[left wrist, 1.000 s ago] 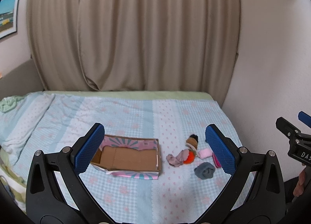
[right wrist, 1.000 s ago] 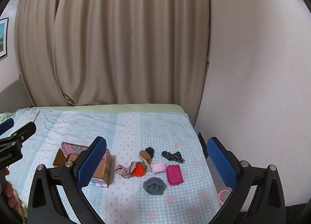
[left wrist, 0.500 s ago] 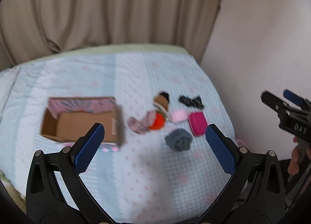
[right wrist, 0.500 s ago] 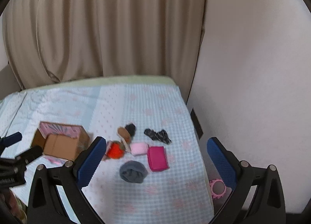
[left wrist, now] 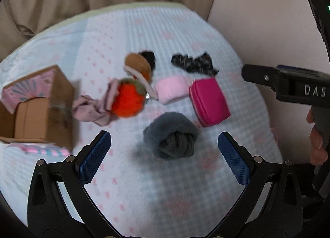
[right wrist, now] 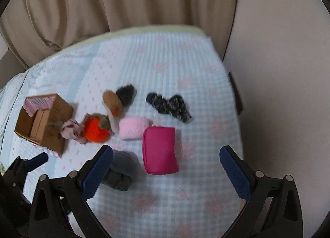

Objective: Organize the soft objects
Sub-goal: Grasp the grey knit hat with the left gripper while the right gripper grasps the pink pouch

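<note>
Soft things lie in a cluster on the bed: a rolled grey sock [left wrist: 172, 135] [right wrist: 119, 173], a magenta pouch [left wrist: 209, 101] [right wrist: 160, 150], a pink roll [left wrist: 171, 89] [right wrist: 133, 127], an orange plush fruit [left wrist: 129, 99] [right wrist: 96, 128], a mauve cloth [left wrist: 92, 109], a brown plush [left wrist: 138, 66] [right wrist: 112, 100] and a black patterned cloth [left wrist: 195, 63] [right wrist: 169, 105]. An open cardboard box [left wrist: 41, 112] [right wrist: 44, 122] stands to their left. My left gripper [left wrist: 164, 155] is open, just short of the grey sock. My right gripper [right wrist: 166, 167] is open above the magenta pouch.
The bed has a pale blue checked cover [left wrist: 165, 186] [right wrist: 175, 196]. A beige curtain [right wrist: 123, 0] hangs behind it and a wall [right wrist: 278, 72] runs along its right edge. The right gripper's body [left wrist: 288, 85] shows at the right of the left wrist view.
Both grippers have moved forward and tilted down toward the cluster. The soft things now look much larger and closer. Both stay open and empty.
</note>
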Motion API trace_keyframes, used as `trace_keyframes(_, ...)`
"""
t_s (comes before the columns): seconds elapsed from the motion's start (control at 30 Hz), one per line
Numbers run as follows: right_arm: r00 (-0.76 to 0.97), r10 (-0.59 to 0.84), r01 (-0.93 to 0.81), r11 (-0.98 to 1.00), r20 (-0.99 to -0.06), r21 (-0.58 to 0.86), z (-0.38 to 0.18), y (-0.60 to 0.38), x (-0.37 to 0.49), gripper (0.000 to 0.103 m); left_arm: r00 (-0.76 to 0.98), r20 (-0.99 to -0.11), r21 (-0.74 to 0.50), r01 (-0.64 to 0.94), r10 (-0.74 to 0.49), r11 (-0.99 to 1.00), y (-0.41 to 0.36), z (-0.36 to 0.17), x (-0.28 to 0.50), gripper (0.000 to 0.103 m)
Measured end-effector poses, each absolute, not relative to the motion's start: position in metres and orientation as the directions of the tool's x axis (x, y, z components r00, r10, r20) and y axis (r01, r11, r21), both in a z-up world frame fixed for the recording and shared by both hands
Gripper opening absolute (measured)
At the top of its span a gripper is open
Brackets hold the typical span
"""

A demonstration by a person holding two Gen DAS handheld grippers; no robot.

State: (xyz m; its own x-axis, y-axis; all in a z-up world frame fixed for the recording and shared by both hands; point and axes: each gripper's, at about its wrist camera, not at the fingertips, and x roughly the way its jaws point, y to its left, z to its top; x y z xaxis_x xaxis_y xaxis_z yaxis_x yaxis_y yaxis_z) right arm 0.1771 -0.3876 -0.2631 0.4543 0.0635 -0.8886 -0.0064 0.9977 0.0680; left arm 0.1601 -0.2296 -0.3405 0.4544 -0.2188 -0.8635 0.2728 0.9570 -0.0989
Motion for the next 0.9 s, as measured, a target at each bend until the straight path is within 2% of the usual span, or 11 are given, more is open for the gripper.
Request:
trace_keyframes(0.23, 0.346, 0.12, -0.044, 0.993, -0.931, 0.112, -0.33, -0.394, 0.207, 0.103, 0.379, -0.906, -0.058, 0.33, -0.189, 0.942, -0.263, -0.408, 0.184, 0.102)
trace_keyframes(0.47, 0.263, 0.158, -0.065, 0.987, -0.952, 0.146, -0.379, -0.387, 0.228, 0.103, 0.336, -0.927, -0.031, 0.375, -0.167, 0.926, -0.285, -0.449, 0.196, 0.102)
trace_keyframes(0.53, 0.249, 0.16, -0.062, 0.987, -0.955, 0.149, -0.387, -0.387, 0.23, 0.098, 0.329, -0.932, -0.02, 0.374, -0.153, 0.927, -0.288, -0.457, 0.2, 0.102)
trace_keyframes(0.57, 0.237, 0.163, -0.061, 0.986, -0.958, 0.153, -0.392, -0.386, 0.232, 0.095, 0.327, -0.934, -0.014, 0.373, -0.146, 0.928, -0.29, -0.46, 0.201, 0.097)
trace_keyframes(0.6, 0.231, 0.16, -0.06, 0.987, -0.96, 0.15, -0.395, -0.386, 0.232, 0.092, 0.324, -0.936, -0.007, 0.373, -0.137, 0.928, -0.291, -0.463, 0.203, 0.087)
trace_keyframes(0.63, 0.226, 0.158, -0.06, 0.987, -0.961, 0.148, -0.397, -0.385, 0.233, 0.089, 0.319, -0.939, 0.002, 0.372, -0.126, 0.928, -0.291, -0.466, 0.206, 0.084)
trace_keyframes(0.8, 0.188, 0.175, -0.061, 0.984, -0.966, 0.167, -0.409, -0.381, 0.234, 0.061, 0.309, -0.942, -0.014, 0.361, -0.133, 0.933, -0.284, -0.467, 0.211, 0.066)
trace_keyframes(0.9, 0.193, 0.161, -0.068, 0.986, -0.968, 0.15, -0.407, -0.378, 0.233, 0.054, 0.303, -0.942, -0.027, 0.356, -0.142, 0.934, -0.28, -0.464, 0.213, 0.059)
